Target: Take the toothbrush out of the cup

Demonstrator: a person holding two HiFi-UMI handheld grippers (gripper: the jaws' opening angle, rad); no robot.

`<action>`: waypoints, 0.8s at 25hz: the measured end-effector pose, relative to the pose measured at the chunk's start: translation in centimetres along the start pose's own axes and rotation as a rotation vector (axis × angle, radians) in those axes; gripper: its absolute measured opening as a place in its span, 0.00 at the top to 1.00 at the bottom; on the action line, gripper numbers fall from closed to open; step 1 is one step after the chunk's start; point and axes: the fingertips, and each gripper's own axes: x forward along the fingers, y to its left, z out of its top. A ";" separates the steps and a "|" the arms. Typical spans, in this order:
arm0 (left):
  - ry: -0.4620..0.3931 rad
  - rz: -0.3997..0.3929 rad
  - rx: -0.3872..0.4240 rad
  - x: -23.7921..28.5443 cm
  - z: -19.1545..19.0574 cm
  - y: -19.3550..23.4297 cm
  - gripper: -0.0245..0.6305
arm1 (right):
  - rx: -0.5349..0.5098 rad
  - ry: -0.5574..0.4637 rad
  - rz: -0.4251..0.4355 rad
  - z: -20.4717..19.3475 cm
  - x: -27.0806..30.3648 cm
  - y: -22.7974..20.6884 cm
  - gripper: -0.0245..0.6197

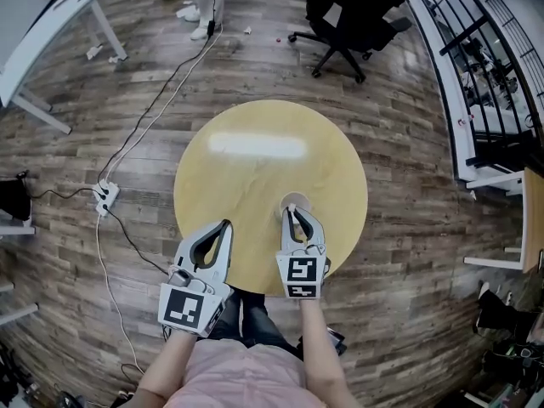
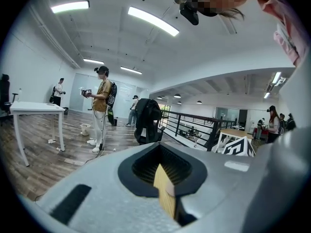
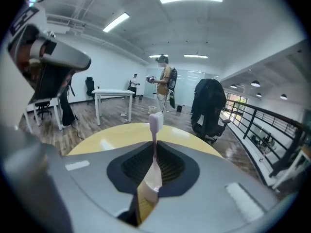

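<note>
A pale cup (image 1: 295, 199) stands on the round yellow table (image 1: 255, 172), near its front edge. My right gripper (image 1: 291, 212) reaches its tips to the cup from the near side. In the right gripper view, the toothbrush (image 3: 155, 123) stands upright between the jaws, its white head above them and its pale handle pinched low down. The right gripper (image 3: 153, 147) is shut on that handle. My left gripper (image 1: 227, 224) hovers at the table's front left edge, apart from the cup. Its jaws meet at the tips with nothing between them, and the left gripper (image 2: 159, 154) shows the same in its own view.
A black office chair (image 1: 348, 11) stands beyond the table. A power strip (image 1: 106, 196) with cables lies on the wood floor at left, and a white desk (image 1: 42, 32) is at far left. A black railing (image 1: 480, 66) runs along the right. A person (image 2: 101, 108) stands further off.
</note>
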 end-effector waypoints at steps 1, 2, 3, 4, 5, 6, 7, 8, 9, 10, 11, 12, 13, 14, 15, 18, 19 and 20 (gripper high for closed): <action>-0.008 -0.006 0.007 0.2 0.1 -0.1 0.97 | 0.030 -0.019 0.000 0.5 -0.2 -0.3 0.92; -0.013 -0.013 0.019 0.5 0.2 -0.3 0.97 | 0.054 -0.036 0.000 0.9 -0.5 -0.6 0.92; -0.015 -0.022 0.035 0.7 0.3 -0.5 0.97 | 0.075 -0.052 0.001 1.4 -0.8 -0.8 0.92; -0.019 -0.030 0.053 0.9 0.5 -0.7 0.97 | 0.093 -0.067 0.002 1.8 -1.1 -1.0 0.92; -0.029 -0.037 0.069 1.2 0.8 -0.9 0.97 | 0.107 -0.082 0.003 2.3 -1.5 -1.2 0.92; -0.047 -0.043 0.078 1.4 1.2 -1.1 0.97 | 0.121 -0.099 0.004 2.7 -1.9 -1.3 0.92; -0.072 -0.050 0.079 1.6 1.7 -1.4 0.97 | 0.136 -0.116 0.006 3.2 -2.4 -1.5 0.92; -0.097 -0.059 0.077 1.7 2.1 -1.8 0.97 | 0.151 -0.133 0.007 3.7 -2.9 -1.6 0.92; -0.115 -0.068 0.075 1.8 2.5 -2.1 0.97 | 0.164 -0.149 0.007 4.2 -3.4 -1.8 0.92; -0.127 -0.076 0.076 1.9 2.8 -2.4 0.97 | 0.174 -0.166 0.008 4.8 -4.0 -1.9 0.92; -0.135 -0.085 0.077 1.9 3.1 -2.7 0.97 | 0.184 -0.185 0.009 5.5 -4.6 -2.0 0.92; -0.142 -0.094 0.081 1.8 3.3 -2.9 0.97 | 0.193 -0.204 0.012 6.2 -5.3 -2.0 0.92; -0.150 -0.103 0.087 1.7 3.6 -3.1 0.97 | 0.200 -0.223 0.015 6.9 -6.0 -2.0 0.92; -0.159 -0.111 0.092 1.6 3.9 -3.3 0.97 | 0.204 -0.241 0.016 7.5 -6.8 -2.0 0.92; -0.169 -0.119 0.097 1.4 4.3 -3.5 0.97 | 0.205 -0.258 0.016 8.2 -7.6 -2.0 0.92; -0.207 -0.136 0.117 0.8 5.5 -4.1 0.97 | 0.216 -0.314 0.019 10.1 -10.0 -2.0 0.92; -0.222 -0.138 0.124 0.5 6.0 -4.3 0.97 | 0.224 -0.334 0.021 10.6 -10.8 -2.0 0.92; -0.237 -0.138 0.129 0.3 6.5 -4.5 0.97 | 0.232 -0.354 0.024 11.2 -11.5 -2.0 0.92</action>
